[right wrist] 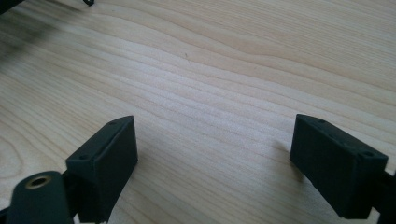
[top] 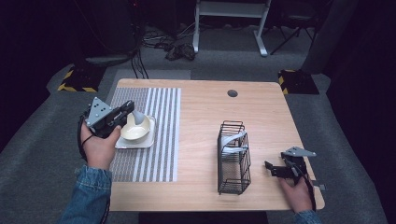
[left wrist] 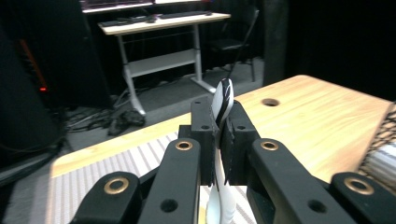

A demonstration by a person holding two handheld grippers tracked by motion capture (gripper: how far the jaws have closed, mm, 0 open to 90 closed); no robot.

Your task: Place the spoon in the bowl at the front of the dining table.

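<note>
My left gripper point(top: 127, 111) is shut on a white spoon point(top: 137, 117) whose end reaches down into a cream bowl point(top: 136, 130). The bowl sits on a square white plate point(top: 122, 143) on a striped placemat point(top: 154, 140). The left gripper view shows the spoon point(left wrist: 223, 99) edge-on, clamped between the two pads of that gripper point(left wrist: 218, 133). My right gripper point(top: 268, 166) rests low near the table's front right, just right of a black wire rack point(top: 233, 158). Its jaws stand wide apart over bare wood in the right gripper view point(right wrist: 215, 149), with nothing between them.
The wire rack holds a pale grey striped item point(top: 232, 142) and shows at the right edge of the left gripper view point(left wrist: 385, 133). A round cable hole point(top: 232, 93) lies near the table's far edge. A white desk frame point(top: 231, 18) stands beyond the table.
</note>
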